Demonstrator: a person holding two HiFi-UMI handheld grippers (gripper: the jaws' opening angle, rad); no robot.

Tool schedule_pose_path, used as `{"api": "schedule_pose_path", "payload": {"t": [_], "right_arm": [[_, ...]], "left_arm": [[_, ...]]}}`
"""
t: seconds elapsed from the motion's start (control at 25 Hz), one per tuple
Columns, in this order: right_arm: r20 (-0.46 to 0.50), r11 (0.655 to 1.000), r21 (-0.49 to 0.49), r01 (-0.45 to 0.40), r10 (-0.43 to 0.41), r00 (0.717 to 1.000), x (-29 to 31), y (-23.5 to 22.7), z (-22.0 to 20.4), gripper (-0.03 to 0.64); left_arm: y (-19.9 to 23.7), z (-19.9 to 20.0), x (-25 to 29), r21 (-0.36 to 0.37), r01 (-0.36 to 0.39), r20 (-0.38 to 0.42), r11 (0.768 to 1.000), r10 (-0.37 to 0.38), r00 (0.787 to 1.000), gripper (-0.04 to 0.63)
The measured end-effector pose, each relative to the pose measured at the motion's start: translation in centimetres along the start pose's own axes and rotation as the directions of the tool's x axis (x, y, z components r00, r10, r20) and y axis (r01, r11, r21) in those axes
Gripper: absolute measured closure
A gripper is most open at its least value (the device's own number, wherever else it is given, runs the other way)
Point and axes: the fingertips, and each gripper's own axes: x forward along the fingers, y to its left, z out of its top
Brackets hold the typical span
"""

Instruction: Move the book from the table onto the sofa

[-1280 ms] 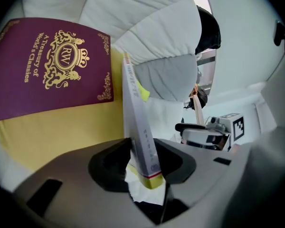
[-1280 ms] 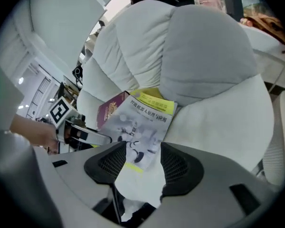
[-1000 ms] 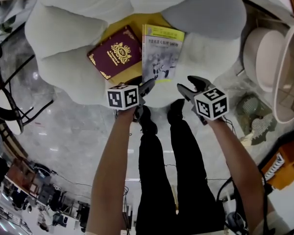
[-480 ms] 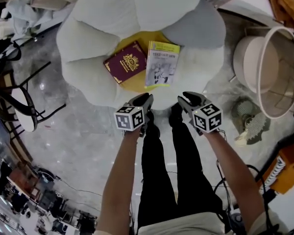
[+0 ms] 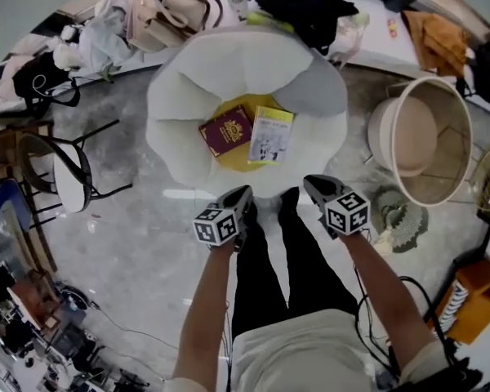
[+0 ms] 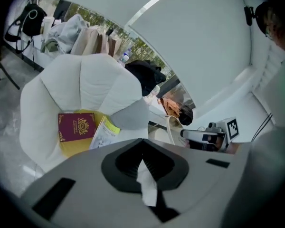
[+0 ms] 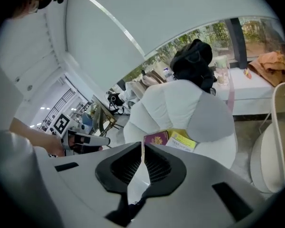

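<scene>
**With both grippers clenched on nothing, the books lie on the sofa**

While the left gripper [image 5: 242, 193] and the right gripper [image 5: 309, 182] hang side by side above the person's black-trousered legs [image 5: 287, 256], the grey jaws of each have just closed, black ribbed pads meeting with nothing between them. Each gripper carries a cube with square black-and-white markers.

Beyond the fingertips, well apart from them, stands the sofa [image 5: 184, 133], a soft white seat shaped like a flower, with plump rounded petals and one grey petal [image 5: 325, 88] at its far right. On its yellow centre [image 5: 238, 157] lie two flat things, touching edge to edge: a maroon book [image 5: 226, 130] with a gold crest on the left, and a thin pale booklet [image 5: 271, 135] with a yellow top band on the right. Both rest face up, slightly tilted toward each other.

Around the sofa spreads a glossy grey marbled floor [image 5: 147, 235]. To the right stands a round beige tub [image 5: 416, 137]; to the left, a black-framed chair [image 5: 69, 174] with a white seat. Bags [image 5: 175, 6] and dark clothing [image 5: 306, 2] crowd the far side.
</scene>
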Motion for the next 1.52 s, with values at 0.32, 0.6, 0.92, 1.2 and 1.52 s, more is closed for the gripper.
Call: {"api": "schedule_pose_path", "payload": {"t": [0.32, 0.6, 0.92, 1.2, 1.52], "right_arm": [[0.053, 0.997, -0.069, -0.034, 0.037, 0.998, -9.8, 6.7, 4.8, 0.571], [0.096, 0.994, -0.111, 0.027, -0.016, 0.995, -15.8, 12.3, 5.8, 0.571], [0.188, 0.988, -0.121, 0.093, -0.069, 0.980, -19.8, 19.1, 6.1, 0.571], [0.273, 0.979, -0.150, 0.134, -0.089, 0.958, -22.4, 24.9, 4.9, 0.570], [0.360, 0.975, -0.139, 0.174, -0.114, 0.926, -26.4, 30.0, 2.8, 0.569]], "left_arm": [[-9.2, 2.1, -11.0, 0.051, 0.007, 0.138, 0.999, -0.014, 0.990, 0.594], [-15.3, 3.8, -18.9, 0.137, 0.046, 0.233, 0.989, -0.078, 0.969, 0.594], [-18.2, 2.5, -27.0, 0.213, 0.076, 0.259, 0.974, -0.131, 0.957, 0.594], [-20.3, 0.4, -32.7, 0.299, 0.099, 0.278, 0.949, -0.186, 0.942, 0.594], [-21.9, -1.1, -37.0, 0.339, 0.163, 0.272, 0.926, -0.262, 0.926, 0.594]]}}
